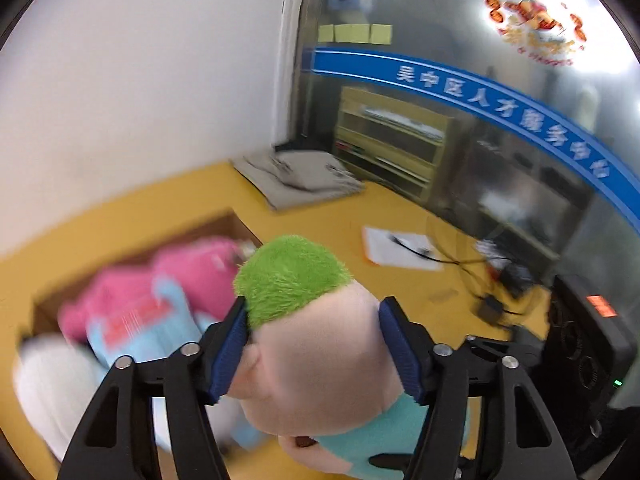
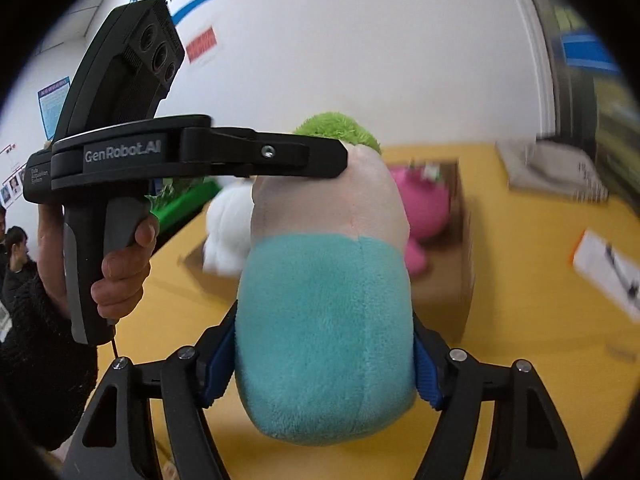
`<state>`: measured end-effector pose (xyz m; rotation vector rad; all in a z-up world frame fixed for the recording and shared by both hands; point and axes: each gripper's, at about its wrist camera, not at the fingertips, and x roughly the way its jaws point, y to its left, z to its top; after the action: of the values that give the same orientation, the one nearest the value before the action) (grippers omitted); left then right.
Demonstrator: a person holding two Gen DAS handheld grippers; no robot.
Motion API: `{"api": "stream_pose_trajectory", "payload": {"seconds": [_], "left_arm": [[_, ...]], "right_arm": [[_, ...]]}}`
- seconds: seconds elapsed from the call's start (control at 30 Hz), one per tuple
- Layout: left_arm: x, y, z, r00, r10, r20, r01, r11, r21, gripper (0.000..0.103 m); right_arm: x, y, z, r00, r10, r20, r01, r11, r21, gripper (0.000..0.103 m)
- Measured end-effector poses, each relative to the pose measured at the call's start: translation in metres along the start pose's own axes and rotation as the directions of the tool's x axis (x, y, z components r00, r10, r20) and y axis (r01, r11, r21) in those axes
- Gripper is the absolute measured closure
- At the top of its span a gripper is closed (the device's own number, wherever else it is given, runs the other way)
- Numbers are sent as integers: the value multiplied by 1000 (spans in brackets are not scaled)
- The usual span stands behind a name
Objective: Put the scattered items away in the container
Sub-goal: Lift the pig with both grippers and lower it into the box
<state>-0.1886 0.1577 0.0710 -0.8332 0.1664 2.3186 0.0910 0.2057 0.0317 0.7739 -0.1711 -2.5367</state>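
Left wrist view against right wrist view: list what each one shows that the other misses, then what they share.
Only the left wrist view shows the cables and black device on the floor, the wooden shelf behind glass and the yellow sticky notes.

Only the right wrist view shows the left gripper from the side, the hand holding it, and bystanders.

Both show the green-haired doll clamped by both grippers, with the cardboard box of plush toys on the yellow floor.
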Motion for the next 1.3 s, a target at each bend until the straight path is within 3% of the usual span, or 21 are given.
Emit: {"api": "stream_pose_trajectory", "payload": {"seconds": [0.07,0.17,0.33,0.4,0.5,0.7,0.77,0.83,0.87,0.9,0.93,0.97,1.03,1.17,1.23,1.3], "left_arm": [[30,20,20,998,49,-25,-49,999,6,31],[85,52,29,994,41,-99,-46,998,-49,31],[160,66,-1,966,-60,-253,34,994,-106,30],[174,64,-11,961,-84,-264,52,991,-126,26],[192,66,-22,933,-198,-301,142,970,-197,22],[208,51,-24,919,-176,-352,132,980,-148,19],[214,50,-25,913,-175,-368,129,981,-148,18],[218,51,-27,910,-179,-373,128,979,-156,16],[219,52,-27,910,-179,-373,127,979,-160,16],[219,52,-27,910,-179,-373,126,979,-162,16],[217,52,-26,911,-181,-370,126,978,-168,16],[213,53,-24,913,-174,-369,120,979,-165,16],[201,54,-23,919,-167,-356,108,978,-179,17],[153,57,-21,949,-172,-265,119,972,-204,23],[115,59,-26,969,-146,-201,108,976,-186,20],[67,64,-41,989,-57,-140,38,990,-135,8]], "right_arm": [[27,-12,24,999,-27,27,28,999,-18,31],[76,-36,41,996,-83,8,84,996,-27,30],[119,-68,10,975,-160,-153,163,987,8,26],[108,-73,-3,974,-149,-169,158,987,39,26],[95,-72,-7,968,-129,-215,145,988,57,26],[72,-74,-6,966,-114,-231,138,986,94,31],[58,-68,-1,967,-163,-198,178,982,63,30],[47,-64,10,975,-157,-159,166,985,48,30],[44,-63,14,978,-146,-147,154,987,49,32],[49,-64,15,975,-153,-160,161,986,35,41],[62,-67,11,963,-176,-202,182,983,11,58],[75,-70,4,954,-176,-244,183,983,4,60],[87,-78,-7,958,-132,-255,149,988,49,59],[83,-72,-11,956,-149,-252,163,986,33,60],[79,-71,-11,954,-160,-255,175,984,37,57],[74,-69,-10,953,-169,-253,190,980,63,51]]}}
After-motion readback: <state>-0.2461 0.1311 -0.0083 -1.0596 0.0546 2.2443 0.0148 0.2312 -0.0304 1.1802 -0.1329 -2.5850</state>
